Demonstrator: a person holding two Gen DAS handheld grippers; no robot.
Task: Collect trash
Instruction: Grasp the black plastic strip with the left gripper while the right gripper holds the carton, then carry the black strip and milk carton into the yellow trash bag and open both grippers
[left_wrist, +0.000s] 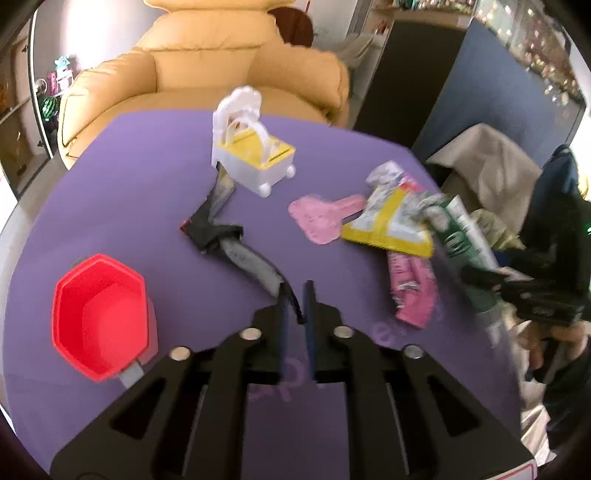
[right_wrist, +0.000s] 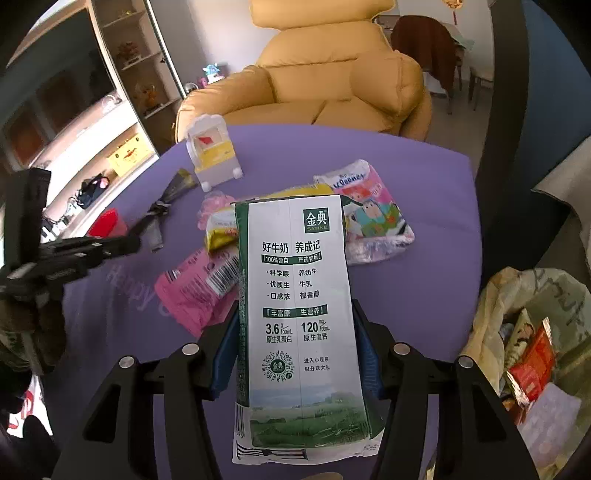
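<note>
Right gripper (right_wrist: 295, 354) angled down, jaws clamping milk carton (right_wrist: 295, 295), left gripper (left_wrist: 295, 306) jaws narrowed around dark wrapper (left_wrist: 236, 247) tip.

A purple tabletop (left_wrist: 147, 192) carries a white-and-yellow toy pram (left_wrist: 255, 147) at its far side and a red hexagonal cup (left_wrist: 99, 314), perhaps a toy pot, near the left edge. Behind stands a tan leather armchair (right_wrist: 332, 85), with shelving (right_wrist: 122, 74) to its left.

Tan leather armchair (right_wrist: 332, 74) behind purple table (right_wrist: 436, 192); shelving unit (right_wrist: 122, 74) left; blue partition (left_wrist: 491, 99) right.
</note>
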